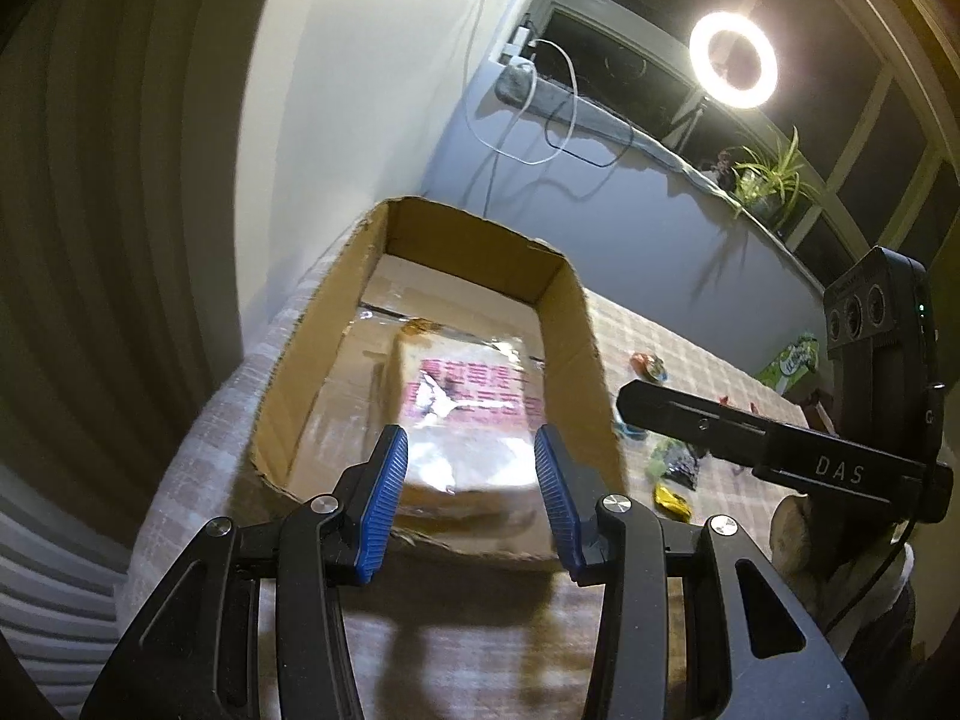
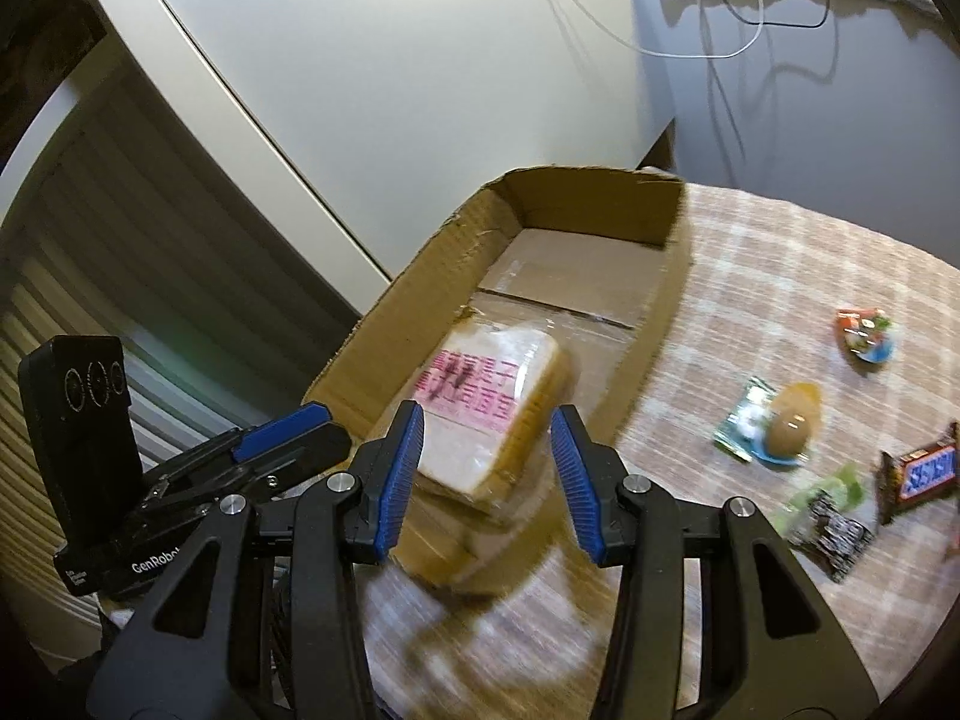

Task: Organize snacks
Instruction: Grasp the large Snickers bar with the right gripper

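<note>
Bread packet [image 1: 462,414] inside cardboard box [image 1: 576,324], beyond both grippers' parted, empty jaws.

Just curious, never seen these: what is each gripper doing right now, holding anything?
Left gripper: open, holding nothing.
Right gripper: open, holding nothing.

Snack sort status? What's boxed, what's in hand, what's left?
Done: one wrapped bread pack lies inside the cardboard box.
In hand: nothing; the left claw and right claw are both open and empty.
Left: loose snacks on the checked cloth beside the box, including a chocolate bar, an egg-shaped pack and a dark packet.
</note>
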